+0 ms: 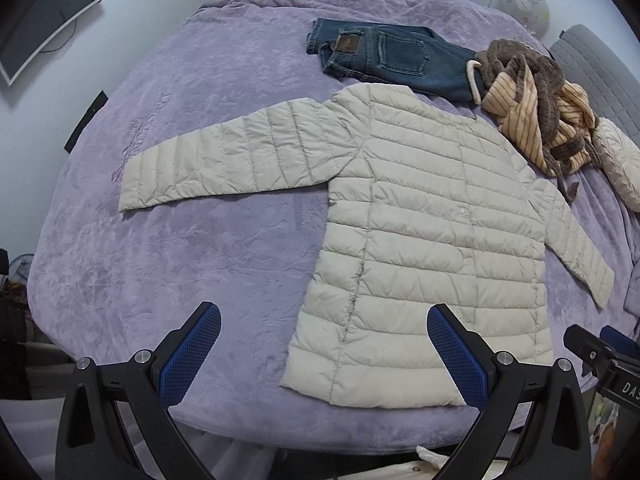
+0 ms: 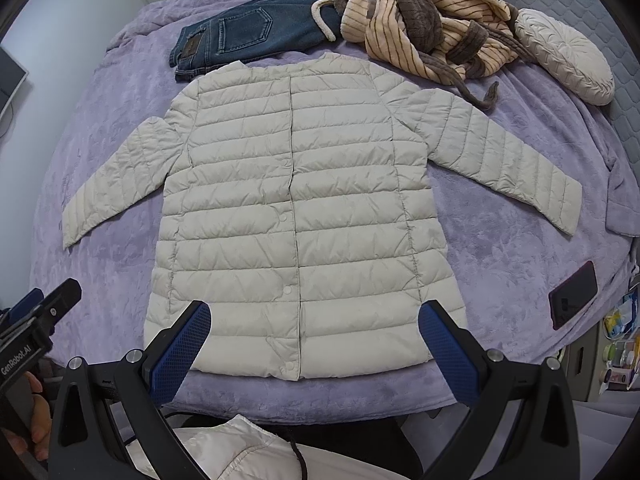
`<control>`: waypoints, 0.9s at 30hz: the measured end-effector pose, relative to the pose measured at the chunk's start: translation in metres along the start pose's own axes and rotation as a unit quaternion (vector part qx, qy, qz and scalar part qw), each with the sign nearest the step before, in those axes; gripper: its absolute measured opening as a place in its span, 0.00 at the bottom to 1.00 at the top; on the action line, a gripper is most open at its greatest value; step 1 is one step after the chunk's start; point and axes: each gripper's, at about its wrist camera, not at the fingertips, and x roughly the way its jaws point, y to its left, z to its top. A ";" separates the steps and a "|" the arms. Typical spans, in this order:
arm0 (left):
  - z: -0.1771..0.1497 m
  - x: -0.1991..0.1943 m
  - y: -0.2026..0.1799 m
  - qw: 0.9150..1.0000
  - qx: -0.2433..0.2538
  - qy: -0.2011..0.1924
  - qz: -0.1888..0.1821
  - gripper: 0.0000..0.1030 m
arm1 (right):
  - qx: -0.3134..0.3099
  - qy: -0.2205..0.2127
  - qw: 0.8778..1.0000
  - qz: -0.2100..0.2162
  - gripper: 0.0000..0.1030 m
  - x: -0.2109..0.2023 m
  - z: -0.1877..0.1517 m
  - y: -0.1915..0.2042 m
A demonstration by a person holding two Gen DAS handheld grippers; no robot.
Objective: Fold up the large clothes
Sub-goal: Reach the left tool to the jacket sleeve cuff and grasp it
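Note:
A pale beige quilted puffer jacket [image 1: 420,224] lies flat and front up on the purple bedspread [image 1: 180,240], both sleeves spread out; it also shows in the right wrist view [image 2: 296,208]. My left gripper [image 1: 324,344] is open and empty, hovering over the jacket's lower left hem near the bed's front edge. My right gripper [image 2: 316,340] is open and empty, hovering over the middle of the bottom hem. The left sleeve [image 1: 224,160] stretches far left; the right sleeve [image 2: 500,160] angles down to the right.
Folded blue jeans [image 1: 384,56] and a crumpled striped brown-and-peach robe [image 2: 424,20] lie beyond the jacket's collar. A round cream cushion [image 2: 568,56] sits at the far right. A dark phone [image 2: 572,296] lies on the bedspread at the right edge. A monitor [image 1: 44,12] stands left.

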 end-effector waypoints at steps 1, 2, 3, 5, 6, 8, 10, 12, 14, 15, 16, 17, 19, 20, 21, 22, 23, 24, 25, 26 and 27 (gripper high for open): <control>0.004 0.006 0.009 1.000 -0.008 0.002 0.004 1.00 | -0.001 0.003 1.000 0.000 1.00 0.002 -0.001 0.002; 0.007 0.012 0.019 1.000 -0.017 0.004 0.006 1.00 | -0.002 0.010 1.000 0.000 1.00 0.007 0.004 0.007; 0.010 0.018 0.029 1.000 -0.027 0.007 0.007 1.00 | -0.003 0.015 1.000 0.001 1.00 0.010 0.004 0.010; 0.015 0.031 0.051 0.999 -0.051 0.014 0.008 1.00 | -0.005 0.026 1.000 0.005 1.00 0.019 0.009 0.020; 0.018 0.038 0.062 0.998 -0.063 0.015 0.007 1.00 | -0.006 0.031 0.999 0.009 1.00 0.024 0.010 0.025; 0.024 0.052 0.085 0.996 -0.088 0.020 0.008 1.00 | -0.007 0.045 0.999 0.018 1.00 0.038 0.016 0.038; 0.030 0.066 0.111 0.993 -0.116 0.019 0.000 1.00 | -0.011 0.053 0.998 0.028 1.00 0.049 0.017 0.049; 0.036 0.080 0.136 0.989 -0.145 0.017 -0.006 1.00 | -0.012 0.068 0.997 0.045 1.00 0.063 0.022 0.063; 0.043 0.096 0.160 0.985 -0.172 0.009 -0.015 1.00 | -0.012 0.085 0.995 0.053 1.00 0.076 0.026 0.077; 0.046 0.104 0.172 0.983 -0.185 0.003 -0.020 1.00 | -0.015 0.092 0.994 0.054 1.00 0.083 0.027 0.084; 0.050 0.113 0.183 0.980 -0.197 -0.003 -0.025 1.00 | -0.019 0.098 0.994 0.055 1.00 0.089 0.029 0.092; 0.053 0.123 0.193 0.977 -0.210 -0.008 -0.031 1.00 | -0.025 0.104 0.993 0.054 1.00 0.096 0.032 0.101; 0.058 0.145 0.214 0.970 -0.236 -0.016 -0.051 1.00 | -0.031 0.111 0.992 0.048 1.00 0.108 0.037 0.115; 0.061 0.157 0.223 0.966 -0.250 -0.017 -0.063 1.00 | -0.034 0.114 0.992 0.047 1.00 0.115 0.040 0.123; 0.063 0.170 0.231 0.961 -0.264 -0.015 -0.076 1.00 | -0.037 0.117 0.991 0.049 1.00 0.122 0.044 0.130; 0.065 0.183 0.237 0.957 -0.276 -0.011 -0.090 1.00 | -0.041 0.117 0.991 0.053 1.00 0.128 0.048 0.137; 0.067 0.197 0.244 0.952 -0.287 -0.006 -0.102 1.00 | -0.046 0.116 0.991 0.057 1.00 0.134 0.053 0.144; 0.069 0.210 0.249 0.949 -0.296 0.000 -0.114 1.00 | -0.051 0.113 0.990 0.061 1.00 0.138 0.057 0.152; 0.072 0.221 0.253 0.945 -0.303 0.004 -0.124 1.00 | -0.056 0.109 0.990 0.064 1.00 0.143 0.061 0.159; 0.075 0.230 0.256 0.942 -0.309 0.004 -0.132 1.00 | -0.062 0.106 0.990 0.066 1.00 0.147 0.066 0.166; 0.077 0.237 0.259 0.940 -0.314 0.001 -0.136 1.00 | -0.067 0.101 0.990 0.069 1.00 0.151 0.071 0.174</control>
